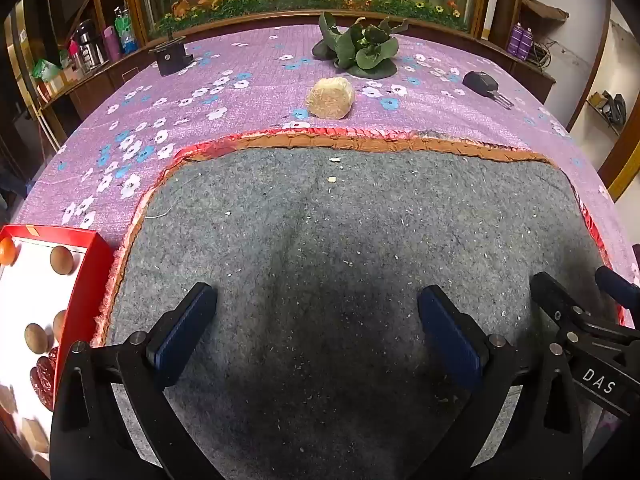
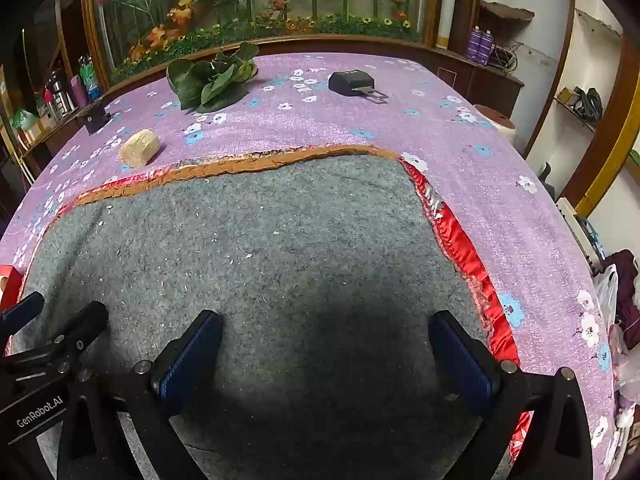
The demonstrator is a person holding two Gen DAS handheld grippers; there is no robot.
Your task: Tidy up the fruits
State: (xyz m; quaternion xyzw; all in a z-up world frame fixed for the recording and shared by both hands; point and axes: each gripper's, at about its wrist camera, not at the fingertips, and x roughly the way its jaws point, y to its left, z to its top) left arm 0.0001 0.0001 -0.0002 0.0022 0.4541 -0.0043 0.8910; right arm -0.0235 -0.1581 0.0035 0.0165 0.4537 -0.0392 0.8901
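The right gripper (image 2: pixel 326 354) stands wide open and empty over the grey mat (image 2: pixel 256 248); the left gripper (image 2: pixel 52 328) sits just beside it.

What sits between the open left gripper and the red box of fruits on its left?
Nothing stands there. In the left wrist view only bare grey felt mat and its orange-red fringe separate the left gripper from the red box.

light: dim, warm | shadow: dark patch on grey mat (image 1: pixel 320 260) | edges: fisheye bending, black corners | focus: sharp
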